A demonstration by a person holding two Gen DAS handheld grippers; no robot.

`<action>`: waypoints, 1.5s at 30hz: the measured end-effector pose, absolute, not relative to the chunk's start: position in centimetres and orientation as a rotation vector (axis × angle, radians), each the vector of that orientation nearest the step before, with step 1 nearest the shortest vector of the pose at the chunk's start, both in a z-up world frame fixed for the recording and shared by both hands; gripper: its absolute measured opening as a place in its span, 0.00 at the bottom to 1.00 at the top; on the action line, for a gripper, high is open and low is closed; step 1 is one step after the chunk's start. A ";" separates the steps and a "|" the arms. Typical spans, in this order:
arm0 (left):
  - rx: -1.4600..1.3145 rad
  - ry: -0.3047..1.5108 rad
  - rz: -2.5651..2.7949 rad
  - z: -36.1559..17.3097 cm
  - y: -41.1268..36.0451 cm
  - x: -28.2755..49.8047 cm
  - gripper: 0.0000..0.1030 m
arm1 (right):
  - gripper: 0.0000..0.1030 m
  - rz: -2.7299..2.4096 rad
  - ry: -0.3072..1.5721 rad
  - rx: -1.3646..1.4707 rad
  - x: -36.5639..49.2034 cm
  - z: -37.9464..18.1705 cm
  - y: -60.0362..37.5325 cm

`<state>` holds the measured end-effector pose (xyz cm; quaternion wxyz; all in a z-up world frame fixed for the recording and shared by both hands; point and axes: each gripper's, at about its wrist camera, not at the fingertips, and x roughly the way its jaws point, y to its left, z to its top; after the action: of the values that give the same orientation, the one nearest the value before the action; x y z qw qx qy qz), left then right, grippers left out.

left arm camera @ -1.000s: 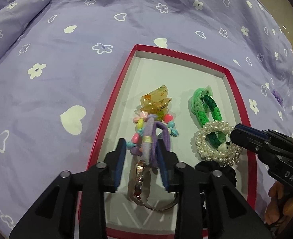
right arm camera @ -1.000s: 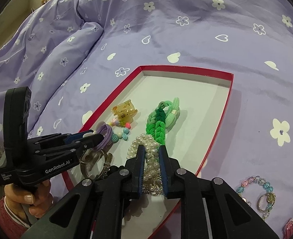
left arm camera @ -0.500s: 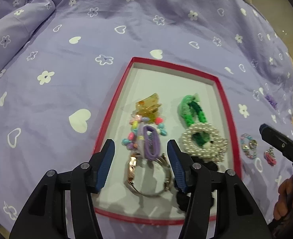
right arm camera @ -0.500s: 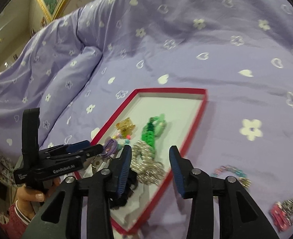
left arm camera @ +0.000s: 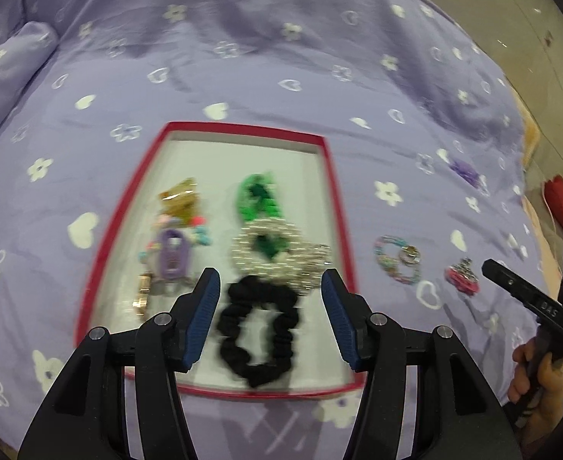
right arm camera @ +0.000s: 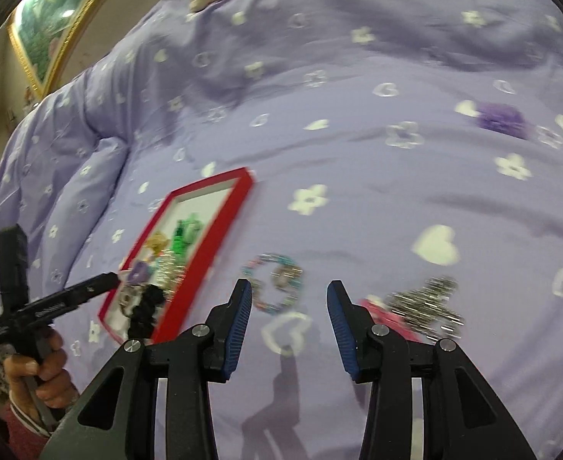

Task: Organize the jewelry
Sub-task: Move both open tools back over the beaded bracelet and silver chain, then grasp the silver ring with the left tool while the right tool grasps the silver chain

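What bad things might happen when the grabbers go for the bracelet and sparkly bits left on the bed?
1. The beaded bracelet lies on soft, wrinkly purple bedding, so the open right gripper might pinch fabric too.
2. The silver chain lies partly over a pink piece; lifting one may drag the other.
3. The red tray is crowded, so new pieces could tangle.

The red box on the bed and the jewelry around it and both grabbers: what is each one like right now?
Red shallow cardboard box: open, no lid, lying on the bedspread.
Black fabric scrunchie: lying in the box, untouched.
White pearl bracelet: in the box.
Pastel beaded bracelet: outside the box, on the bedspread.
Left gripper: open, empty, above the box.
Right gripper: open, empty, near the pastel bracelet.
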<state>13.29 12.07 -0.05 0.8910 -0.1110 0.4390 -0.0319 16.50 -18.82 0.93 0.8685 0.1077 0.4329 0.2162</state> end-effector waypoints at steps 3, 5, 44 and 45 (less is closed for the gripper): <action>-0.214 0.917 -0.109 0.1 10.0 13.5 0.53 | 0.42 0.413 0.901 0.238 16.0 0.8 -20.9; -0.196 0.925 -0.134 0.0 8.6 13.7 0.53 | 0.42 0.390 0.895 0.243 15.6 0.8 -22.0; -0.017 1.052 -0.316 -5.8 -4.0 22.4 0.38 | 0.52 0.447 1.014 0.033 19.6 -4.0 -22.8; -0.019 1.049 -0.322 -5.8 -4.0 22.4 0.31 | 0.52 0.447 1.010 0.035 19.6 -4.0 -22.9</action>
<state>22.45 -3.95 -5.82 0.8532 -0.0088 0.4986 -0.1528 19.56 -22.87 -4.05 0.8512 0.0165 0.4798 0.2121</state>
